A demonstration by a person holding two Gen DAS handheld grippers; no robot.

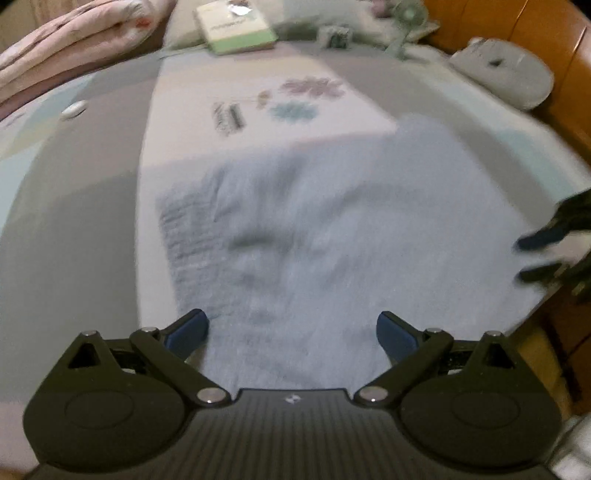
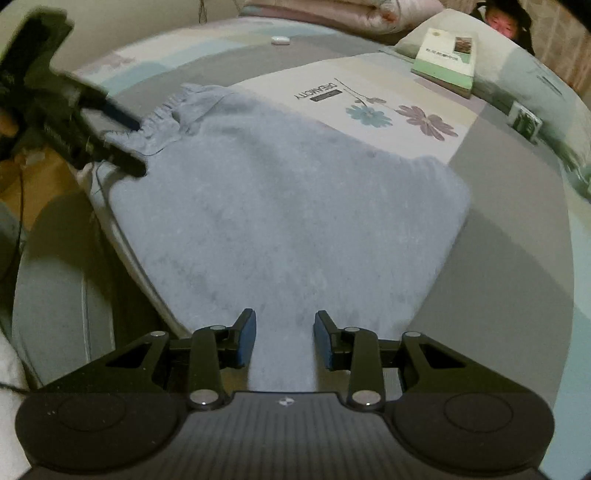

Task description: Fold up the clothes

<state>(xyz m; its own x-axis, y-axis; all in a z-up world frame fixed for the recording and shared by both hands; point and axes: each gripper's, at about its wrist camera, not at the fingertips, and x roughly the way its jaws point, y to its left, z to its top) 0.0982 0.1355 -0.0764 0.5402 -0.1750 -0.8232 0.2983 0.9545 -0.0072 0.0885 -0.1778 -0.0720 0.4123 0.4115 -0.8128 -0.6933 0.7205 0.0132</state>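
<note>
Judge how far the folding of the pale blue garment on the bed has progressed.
Done: the pale blue fleece garment lies spread flat on the patterned bedsheet. In hand: the left gripper and the right gripper, both open, are poised at its edges, neither gripping. Left: every fold; no fold is visible yet.

A bed [image 2: 498, 229] is covered with a sheet in grey, pale blue and cream blocks, printed with flowers [image 2: 424, 120]. A folded pink quilt [image 1: 74, 44] is laid at its far side. A wooden headboard [image 1: 535, 33] is seen. The light is dim.
</note>
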